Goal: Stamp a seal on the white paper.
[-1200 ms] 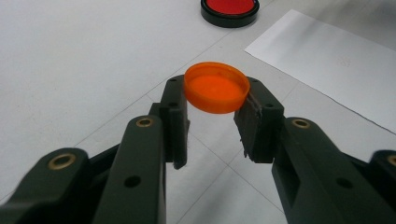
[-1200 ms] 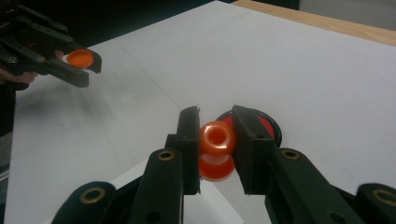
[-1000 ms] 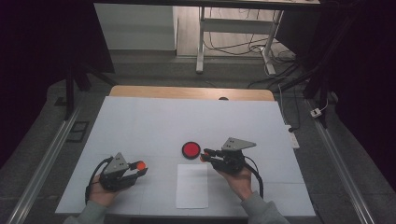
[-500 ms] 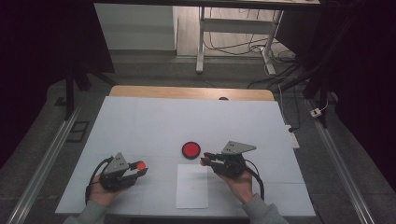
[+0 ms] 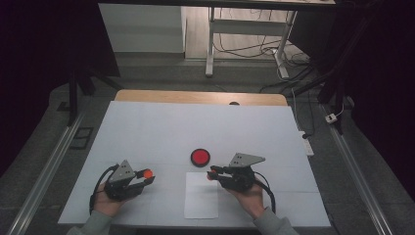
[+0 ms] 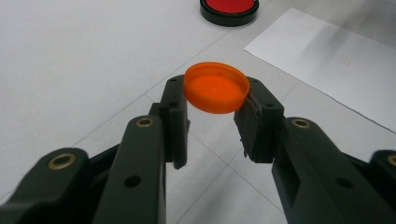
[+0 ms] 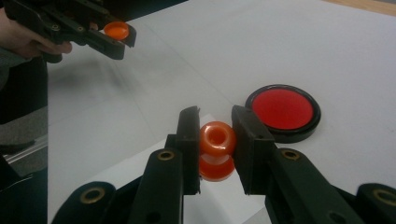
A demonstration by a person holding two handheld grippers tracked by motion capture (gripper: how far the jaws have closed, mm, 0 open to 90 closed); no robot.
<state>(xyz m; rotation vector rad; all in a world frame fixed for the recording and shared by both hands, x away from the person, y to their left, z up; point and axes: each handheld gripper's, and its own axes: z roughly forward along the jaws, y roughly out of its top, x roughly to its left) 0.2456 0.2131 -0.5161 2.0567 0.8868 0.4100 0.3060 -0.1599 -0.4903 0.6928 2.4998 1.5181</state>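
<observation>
My left gripper is shut on a small orange cap, held open side up above the white table. The right gripper is shut on an orange spool-shaped piece with a hole in its top, held upright over the sheet of paper. A round red disc with a black rim lies on the table just beyond the right gripper. In the right gripper view, the left gripper with the orange cap hangs at the upper left.
A white sheet of paper lies at the table's front middle. The white table top has a wooden strip along its far edge. Metal rails run down both sides of the table. Table legs and cables stand on the floor behind.
The right gripper has drifted slightly toward the person with the orange piece. The left gripper has barely moved.
</observation>
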